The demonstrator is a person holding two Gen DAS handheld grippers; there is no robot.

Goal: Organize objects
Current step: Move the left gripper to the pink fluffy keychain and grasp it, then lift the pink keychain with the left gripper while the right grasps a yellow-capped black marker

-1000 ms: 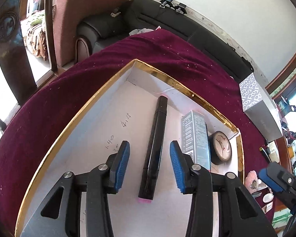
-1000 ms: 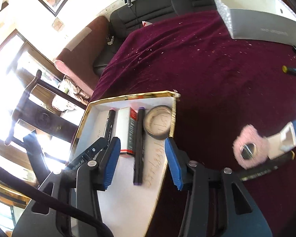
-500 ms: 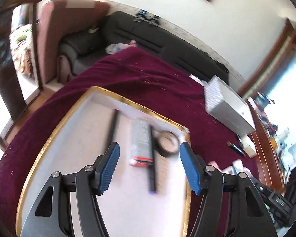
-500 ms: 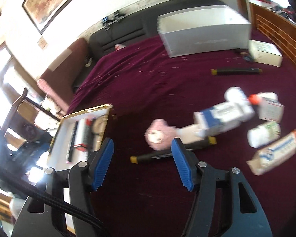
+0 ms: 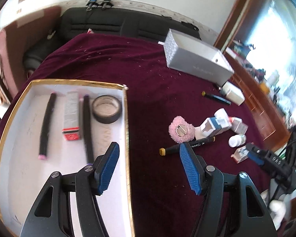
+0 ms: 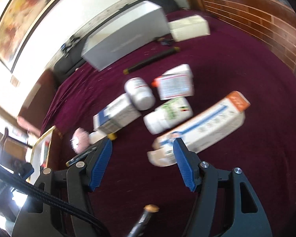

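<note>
Tongs, left: your left tongs are spread wide and hold nothing, hanging over the gold rim of the shallow tray.
Tongs, right: your right tongs are also parted and empty, above the maroon-covered counter.
Already sorted: two black markers, a slim grey box and a roll of black tape lie side by side in the tray.
Still loose: from the left tongs, a yellow-capped marker lies at 1 o'clock, just beside a pink fluffy pad; bottles and cartons cluster beyond it.
Step in hand: likely choosing the next item. Line your pads across the marker's barrel, not its length, and close near its middle so it stays level.
Right view only: a long carton with an orange end sits at 12 to 1 o'clock of the right tongs, touching a white bottle; motion blur softens the labels.
Left view only: the tray's contents, and free floor near its right wall for another marker.
</note>
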